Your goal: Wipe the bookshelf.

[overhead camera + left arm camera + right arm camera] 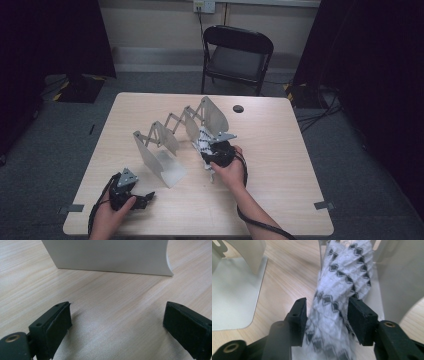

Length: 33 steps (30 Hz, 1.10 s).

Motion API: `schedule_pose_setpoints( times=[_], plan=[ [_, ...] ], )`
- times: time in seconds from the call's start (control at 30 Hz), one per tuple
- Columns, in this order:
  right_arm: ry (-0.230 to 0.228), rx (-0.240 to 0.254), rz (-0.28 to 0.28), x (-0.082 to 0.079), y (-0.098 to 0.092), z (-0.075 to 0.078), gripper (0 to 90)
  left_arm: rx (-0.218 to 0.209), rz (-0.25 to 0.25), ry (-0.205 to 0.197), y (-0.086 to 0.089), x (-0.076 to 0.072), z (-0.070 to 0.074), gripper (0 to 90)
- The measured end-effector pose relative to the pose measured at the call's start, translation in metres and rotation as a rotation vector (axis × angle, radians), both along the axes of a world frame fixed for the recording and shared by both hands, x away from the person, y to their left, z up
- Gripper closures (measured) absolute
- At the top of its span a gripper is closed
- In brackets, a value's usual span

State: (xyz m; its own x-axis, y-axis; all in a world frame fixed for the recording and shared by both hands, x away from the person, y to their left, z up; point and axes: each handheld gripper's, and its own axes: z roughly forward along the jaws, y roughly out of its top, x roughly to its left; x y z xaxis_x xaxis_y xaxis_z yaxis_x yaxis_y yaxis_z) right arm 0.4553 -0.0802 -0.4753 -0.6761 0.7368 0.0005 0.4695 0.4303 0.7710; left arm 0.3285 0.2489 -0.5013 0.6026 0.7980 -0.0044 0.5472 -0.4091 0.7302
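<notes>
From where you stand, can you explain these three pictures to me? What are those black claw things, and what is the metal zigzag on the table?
A person sits at a wooden table and holds a hand-operated two-jaw gripper in each hand; no robot arm is involved. The high view looks down from above. The other two pictures come from small cameras riding on each gripper, looking along its black jaws.

The zigzag is an expandable metal rack with upright divider plates joined by scissor links.

The right gripper has a white cloth with black diamond marks between its jaws, at one of the rack's slots; the pads seem to touch it loosely. The left gripper rests near the table's front edge, jaws wide apart with nothing between them, facing a rack plate.
</notes>
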Motion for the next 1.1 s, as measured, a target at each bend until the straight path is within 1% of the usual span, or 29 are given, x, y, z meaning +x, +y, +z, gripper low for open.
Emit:
schedule_pose_setpoints(
  times=[0.1,0.17,0.23,0.33,0.37,0.47,0.53,0.63,0.73,0.83,0.9,1.03,1.1],
  plan=[
    [-0.012,-0.009,-0.005,-0.005,-0.004,0.0,47.9,0.002,0.0,-0.001,0.0,0.0,0.0,7.7],
    [0.007,-0.016,-0.001,-0.007,-0.005,-0.003,46.3,0.003,-0.001,-0.001,0.0,0.0,0.0,7.7],
    [0.01,-0.037,-0.012,-0.007,-0.004,-0.007,46.3,0.002,0.005,0.0,0.0,0.0,0.0,7.7],
    [0.021,-0.022,-0.02,-0.006,-0.005,-0.013,46.8,0.001,0.005,0.0,0.0,-0.001,0.0,7.7],
    [0.023,-0.017,-0.02,-0.006,-0.005,-0.014,48.3,0.001,0.005,-0.001,0.0,-0.001,0.0,7.7],
    [0.019,-0.031,-0.021,-0.007,-0.005,-0.015,54.9,0.001,0.005,0.0,0.0,-0.001,0.0,7.7],
    [0.04,-0.022,-0.035,-0.006,-0.006,-0.014,59.7,0.001,0.005,-0.001,0.0,-0.001,0.0,7.7],
    [0.054,-0.039,-0.039,-0.006,-0.005,-0.012,69.5,0.001,0.005,0.0,0.0,-0.001,0.0,7.8],
    [0.062,-0.051,-0.036,-0.005,-0.004,-0.01,74.1,0.001,0.005,0.0,0.0,-0.001,0.0,7.7],
    [0.047,-0.057,-0.042,-0.006,-0.005,-0.008,76.0,0.001,0.005,0.0,0.0,-0.001,0.0,7.7],
    [0.032,-0.04,-0.056,-0.007,-0.008,-0.006,76.7,0.001,0.005,0.0,0.0,-0.001,0.0,7.7],
    [-0.003,-0.023,-0.055,-0.006,-0.012,0.007,77.3,0.001,0.005,0.0,0.0,-0.001,0.0,7.7],
    [-0.008,0.015,-0.052,-0.006,-0.015,0.019,77.6,0.0,0.005,0.001,0.0,-0.001,0.0,7.7]
  ],
)
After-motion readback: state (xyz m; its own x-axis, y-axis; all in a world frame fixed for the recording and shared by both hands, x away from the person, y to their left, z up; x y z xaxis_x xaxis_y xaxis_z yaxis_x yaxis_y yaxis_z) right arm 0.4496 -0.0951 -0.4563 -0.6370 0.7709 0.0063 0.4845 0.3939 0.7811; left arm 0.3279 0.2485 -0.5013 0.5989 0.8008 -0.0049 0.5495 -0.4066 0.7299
